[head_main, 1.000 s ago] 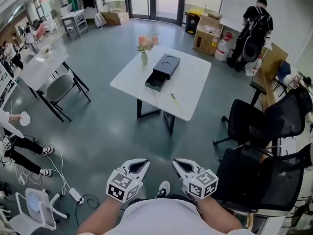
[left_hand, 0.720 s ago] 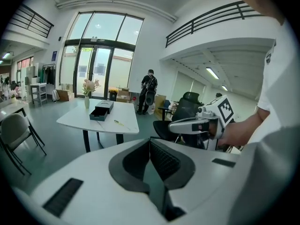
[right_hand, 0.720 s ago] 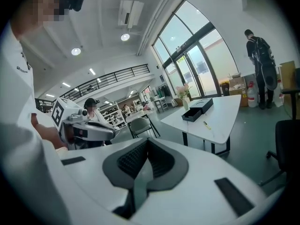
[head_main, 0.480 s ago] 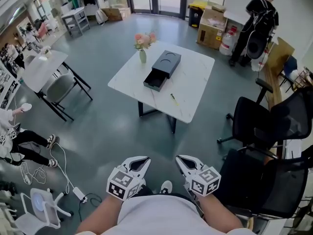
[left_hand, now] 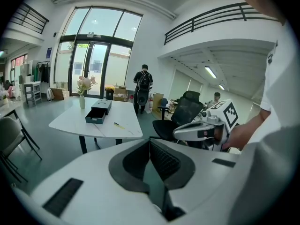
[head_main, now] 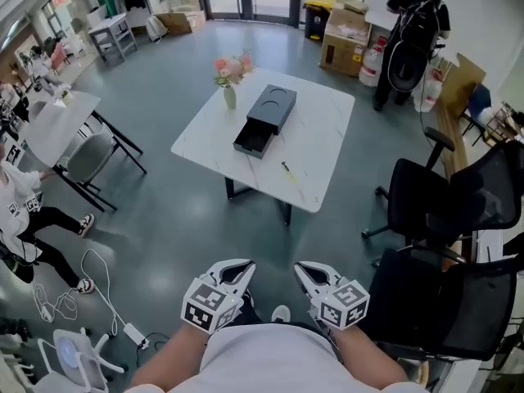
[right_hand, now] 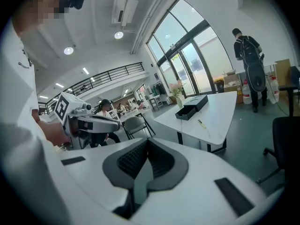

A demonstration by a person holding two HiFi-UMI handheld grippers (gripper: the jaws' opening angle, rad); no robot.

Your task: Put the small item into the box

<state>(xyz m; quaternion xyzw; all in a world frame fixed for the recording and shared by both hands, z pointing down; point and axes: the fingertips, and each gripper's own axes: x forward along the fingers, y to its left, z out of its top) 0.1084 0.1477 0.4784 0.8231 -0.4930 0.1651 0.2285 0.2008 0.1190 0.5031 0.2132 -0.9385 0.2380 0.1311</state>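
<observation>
Jaws of the left gripper (head_main: 242,268) are pressed together with nothing between them. The right gripper (head_main: 301,268) has its jaws together and empty too. Both hang low in front of the person's body, well short of the box (head_main: 273,105) and above the grey floor (head_main: 164,219).

Far left of the box a seated person (head_main: 20,203) is next to a white side table (head_main: 41,129). Just left of the box stands a vase (head_main: 229,97) of pink flowers. The box is dark and oblong, lying on the white counter (head_main: 323,129). Its drawer (head_main: 250,142) is pulled out on the end facing the grippers.

The small item (head_main: 288,171) lies flat on the counter, right of the drawer and apart from it, closer to the counter's near edge than the box is. It is thin and yellowish. Its long axis runs slantwise, with one end towards the drawer and the other towards the counter's near right corner.

Open floor lies between the grippers and the counter's near edge. Right of the box, off the counter, black office chairs (head_main: 442,211) crowd that side. Behind the box, a standing person (head_main: 413,31) is beside cartons (head_main: 344,43) near the glass doors.
</observation>
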